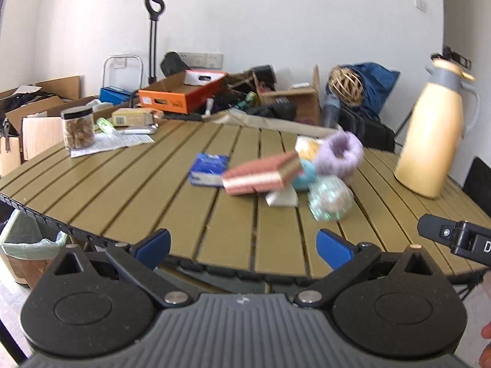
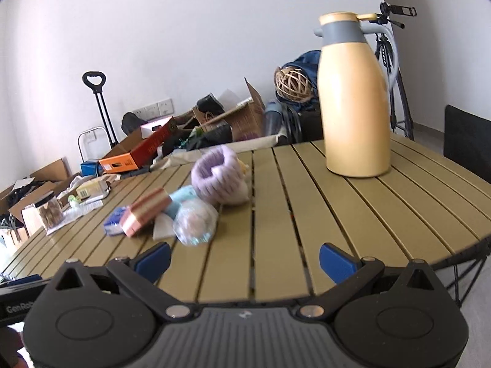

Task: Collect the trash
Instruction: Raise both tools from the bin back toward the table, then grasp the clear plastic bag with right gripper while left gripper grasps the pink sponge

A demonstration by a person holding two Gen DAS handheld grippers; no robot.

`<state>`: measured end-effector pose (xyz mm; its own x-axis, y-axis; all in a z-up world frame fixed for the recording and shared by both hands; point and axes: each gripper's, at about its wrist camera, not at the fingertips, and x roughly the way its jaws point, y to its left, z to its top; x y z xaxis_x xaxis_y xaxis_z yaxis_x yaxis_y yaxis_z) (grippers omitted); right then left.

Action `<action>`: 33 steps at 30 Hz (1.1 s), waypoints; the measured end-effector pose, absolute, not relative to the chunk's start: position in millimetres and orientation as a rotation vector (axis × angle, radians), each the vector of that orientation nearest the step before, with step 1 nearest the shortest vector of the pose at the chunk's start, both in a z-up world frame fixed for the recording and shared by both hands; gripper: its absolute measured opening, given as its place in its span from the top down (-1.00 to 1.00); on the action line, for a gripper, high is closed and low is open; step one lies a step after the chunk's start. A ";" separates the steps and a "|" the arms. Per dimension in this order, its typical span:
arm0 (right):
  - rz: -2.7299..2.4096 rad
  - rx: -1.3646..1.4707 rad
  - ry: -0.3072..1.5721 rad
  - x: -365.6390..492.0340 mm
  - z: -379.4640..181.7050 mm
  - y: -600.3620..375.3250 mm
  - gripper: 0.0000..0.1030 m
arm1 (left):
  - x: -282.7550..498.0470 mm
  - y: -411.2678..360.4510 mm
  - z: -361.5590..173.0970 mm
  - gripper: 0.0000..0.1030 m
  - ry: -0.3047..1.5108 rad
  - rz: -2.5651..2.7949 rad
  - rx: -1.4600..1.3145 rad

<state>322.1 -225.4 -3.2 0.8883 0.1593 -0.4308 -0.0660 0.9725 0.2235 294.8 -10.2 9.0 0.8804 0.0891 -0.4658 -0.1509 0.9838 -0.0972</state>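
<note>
My left gripper: blue-padded jaws spread wide apart, holding nothing, poised over the near edge of the table
My right gripper: jaws likewise wide apart and empty, over the near edge; its black body shows at the right edge of the left wrist view
Table: olive slatted top, rounded near edge
Trash pile: clustered mid-table, items touching or overlapping, blurred in both views
Blue packet: left end of the pile, flat on the slats
Pink striped box: tilted, just beside the blue packet, resting on a white scrap
Clear crumpled wrapper: nearest item of the pile to my grippers
Purple fuzzy ring: far side of the pile, on top of a yellowish piece
Light blue item: between the box and the ring, kind cannot be told
Yellow thermos jug: upright, toward the far right edge, apart from the pile
Jar with black lid: far left corner, standing on printed paper
Lined bin: on the floor below the left edge of the table
</note>
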 end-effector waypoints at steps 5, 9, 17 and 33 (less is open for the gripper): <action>0.140 0.200 0.435 339.3 1.4 -207.0 -1.00 | 306.5 3.6 14.2 -1.00 0.459 0.159 -0.149; 0.148 0.192 0.430 352.2 -0.4 -194.0 -1.00 | 316.8 11.6 14.8 -1.00 0.453 0.175 -0.161; 0.155 0.168 0.421 386.0 -9.1 -172.1 -1.00 | 340.6 25.8 17.4 -1.00 0.442 0.202 -0.168; 0.133 0.115 0.502 446.4 -41.6 -147.4 -0.96 | 385.5 55.0 7.1 -1.00 0.467 0.237 -0.187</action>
